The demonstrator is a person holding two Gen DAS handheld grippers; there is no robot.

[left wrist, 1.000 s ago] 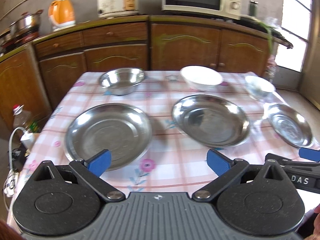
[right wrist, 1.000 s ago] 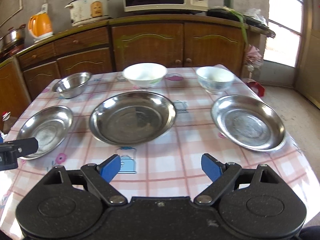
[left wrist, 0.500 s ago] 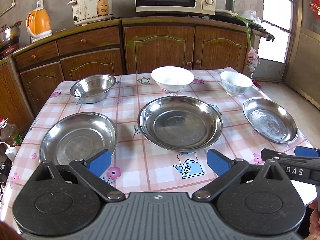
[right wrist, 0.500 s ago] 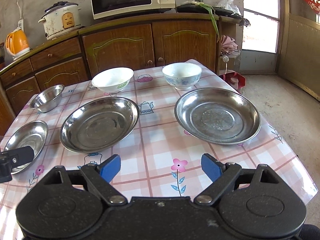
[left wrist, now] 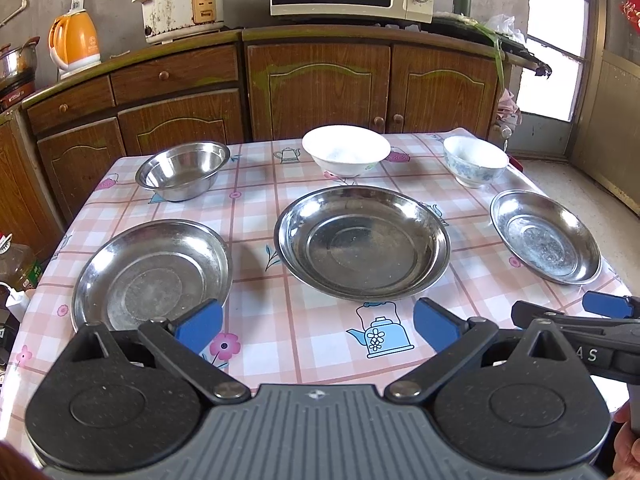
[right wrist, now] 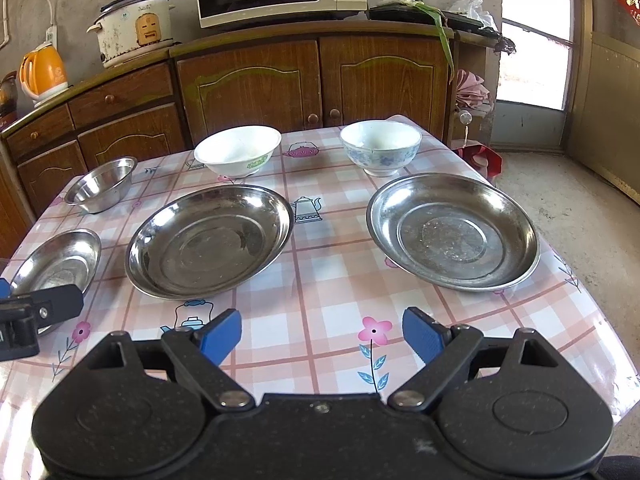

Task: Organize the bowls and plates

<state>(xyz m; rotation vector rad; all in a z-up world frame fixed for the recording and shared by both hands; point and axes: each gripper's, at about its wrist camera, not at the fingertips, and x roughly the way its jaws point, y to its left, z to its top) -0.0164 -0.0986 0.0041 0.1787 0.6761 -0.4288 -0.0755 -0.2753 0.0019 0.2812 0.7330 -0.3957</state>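
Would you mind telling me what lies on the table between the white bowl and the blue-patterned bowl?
Only bare tablecloth, printed with a pink teapot, lies between the white bowl and the blue-patterned bowl; the right wrist view shows it best.

Three plates (left wrist: 362,242) lie in a near row on the table (left wrist: 304,344). Three bowls (left wrist: 346,156) stand behind them, seemingly one behind each.

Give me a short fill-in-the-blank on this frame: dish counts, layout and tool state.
1. The table holds ____ steel plates.
2. The steel bowl sits behind the ____ plate.
3. The white bowl stands behind the middle plate, and the patterned bowl behind the ____ plate.
4. Both the left tool and the right tool are ____ and hold nothing.

Missing words: three; left; right; open
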